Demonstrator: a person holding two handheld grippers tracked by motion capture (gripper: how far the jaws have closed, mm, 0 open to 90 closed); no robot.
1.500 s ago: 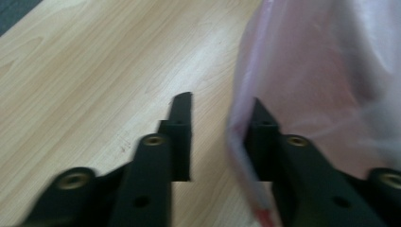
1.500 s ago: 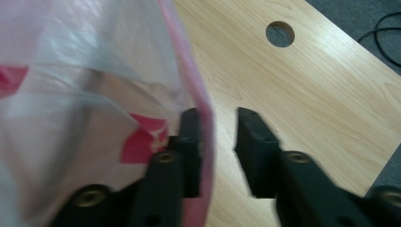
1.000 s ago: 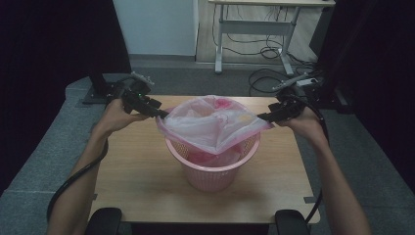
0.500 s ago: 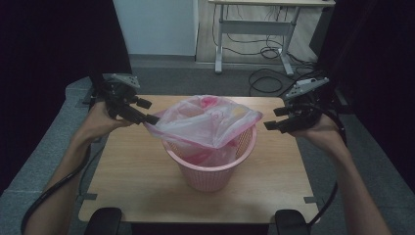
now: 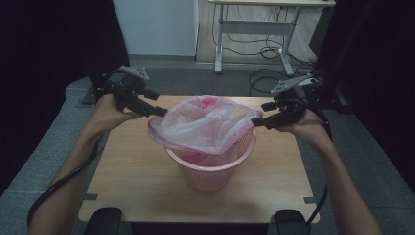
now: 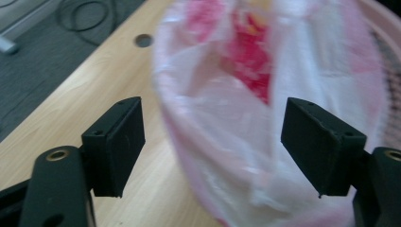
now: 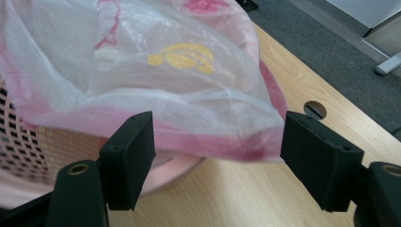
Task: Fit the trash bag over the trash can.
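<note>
The basket (image 5: 213, 166) stands in the middle of the table (image 5: 132, 181), and its bag (image 5: 205, 125) bulges over the rim on both sides. Left, right and in front of the basket the tabletop is free for passing.

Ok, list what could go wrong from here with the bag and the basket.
1. Both the left gripper and the right gripper stand open, their pads off the plastic bag. Its loose edge may slump into the pink basket instead of folding over the rim.
2. On the right side the bag's edge juts out past the rim, so it could slip off unevenly.
3. A tug at the film might tip the light basket on the table.
</note>
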